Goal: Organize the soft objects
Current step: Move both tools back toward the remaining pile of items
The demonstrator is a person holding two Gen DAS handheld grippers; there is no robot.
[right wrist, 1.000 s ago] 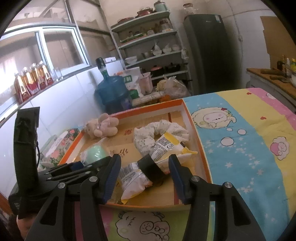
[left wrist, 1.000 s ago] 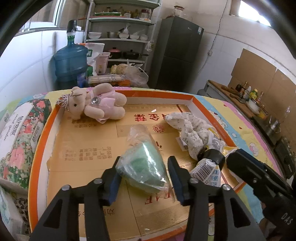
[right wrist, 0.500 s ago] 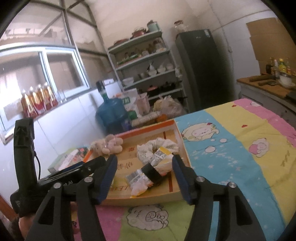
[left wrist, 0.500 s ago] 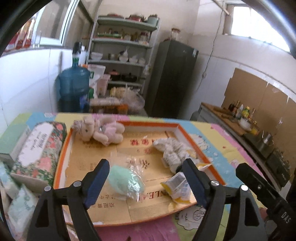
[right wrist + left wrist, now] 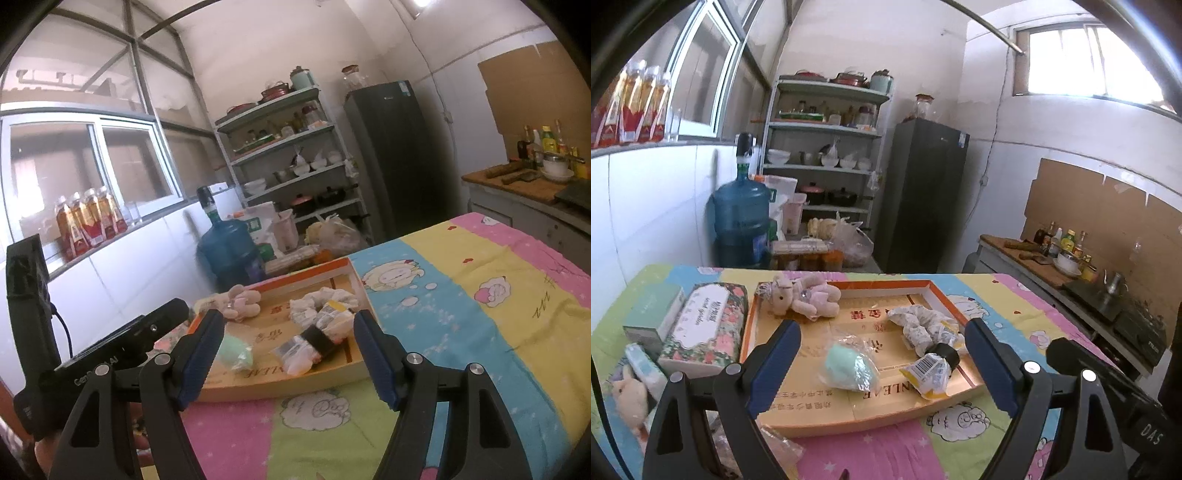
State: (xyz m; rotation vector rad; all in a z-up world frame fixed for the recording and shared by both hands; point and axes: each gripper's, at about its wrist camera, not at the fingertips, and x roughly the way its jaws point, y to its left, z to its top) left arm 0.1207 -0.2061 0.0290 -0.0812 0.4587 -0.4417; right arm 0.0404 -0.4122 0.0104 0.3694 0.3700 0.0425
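Tissue box (image 5: 705, 328) in left view only

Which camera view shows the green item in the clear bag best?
The left wrist view: the green item in the clear bag lies unobstructed in the tray. In the right wrist view a tong finger hides part of it.

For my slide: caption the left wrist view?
Open left gripper hovers before orange-rimmed cardboard tray holding bagged mint-green sponge.

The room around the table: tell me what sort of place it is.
Most likely a home kitchen: a shelf of bowls and pots, a dark fridge, and a counter with sauce bottles.
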